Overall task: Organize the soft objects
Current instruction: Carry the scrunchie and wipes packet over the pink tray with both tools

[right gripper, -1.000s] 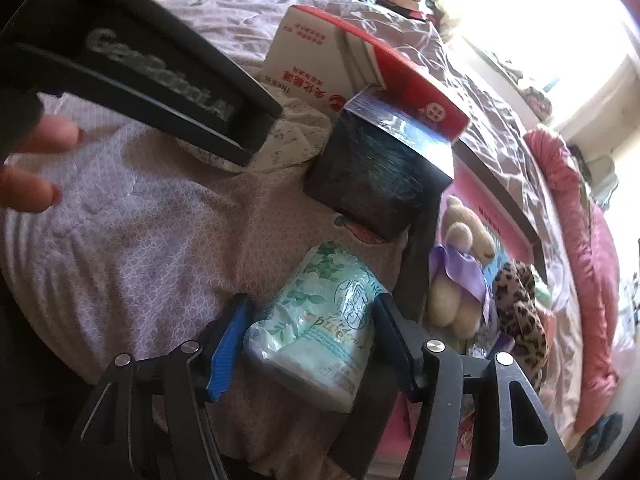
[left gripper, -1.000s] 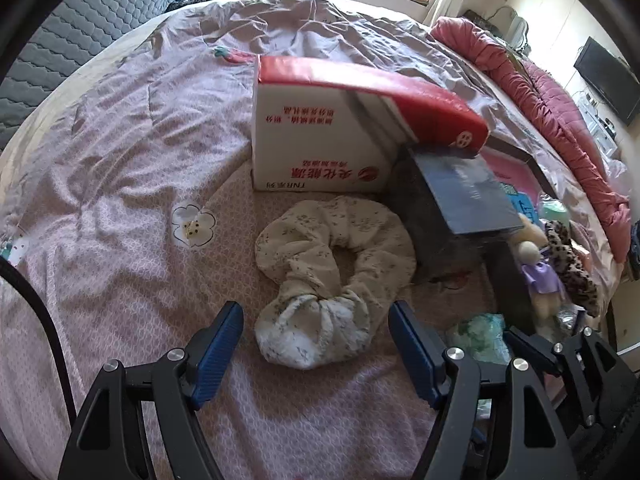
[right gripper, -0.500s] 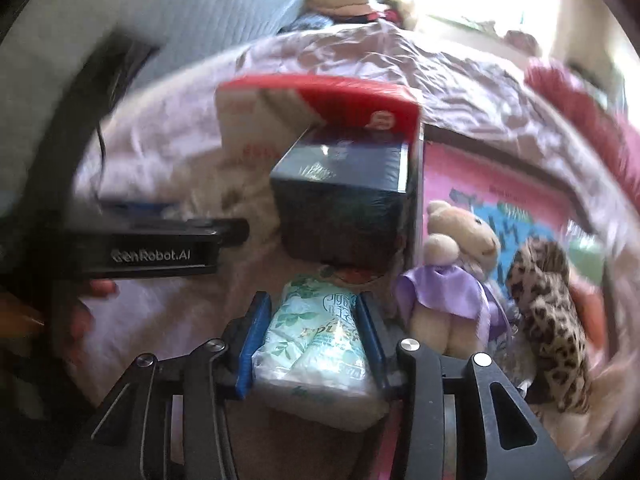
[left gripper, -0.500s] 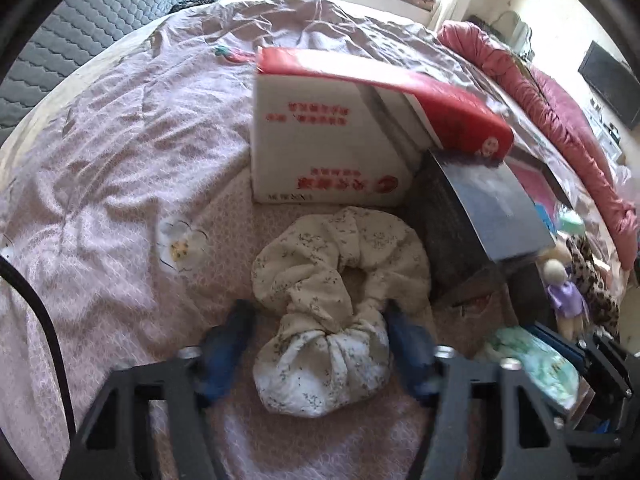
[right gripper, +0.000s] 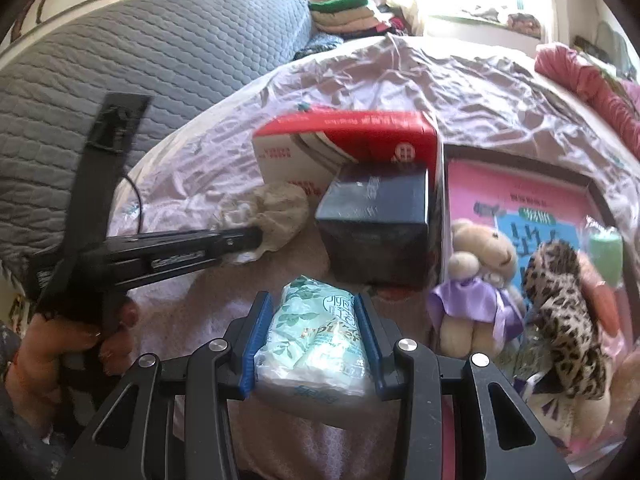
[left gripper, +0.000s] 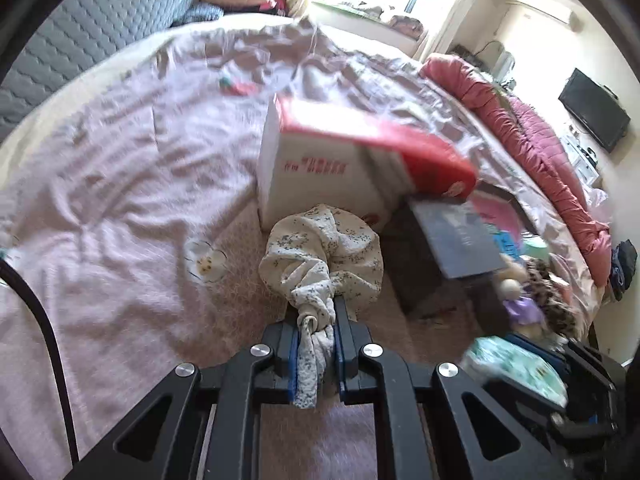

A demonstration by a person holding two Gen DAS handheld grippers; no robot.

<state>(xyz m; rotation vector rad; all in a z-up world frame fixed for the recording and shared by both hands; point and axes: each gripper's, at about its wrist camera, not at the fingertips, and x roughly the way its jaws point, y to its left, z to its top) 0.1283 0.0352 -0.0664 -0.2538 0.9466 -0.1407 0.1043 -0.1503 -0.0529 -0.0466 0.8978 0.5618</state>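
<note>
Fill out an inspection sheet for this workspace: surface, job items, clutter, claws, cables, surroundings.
Surface: wrinkled pink bedsheet.
Job's things: floral scrunchie bunched in the left claw; tissue pack in the right claw; teddy bear and leopard-print plush lying together at the right.
Clutter: red-and-white box, dark box in front of it, pink tray.
Claws: left claw shut on the scrunchie, jaws just closed; right claw shut on the tissue pack.
Cables: black cable at the left edge.
Surroundings: grey quilted headboard, folded clothes, red quilt, wall television.
</note>
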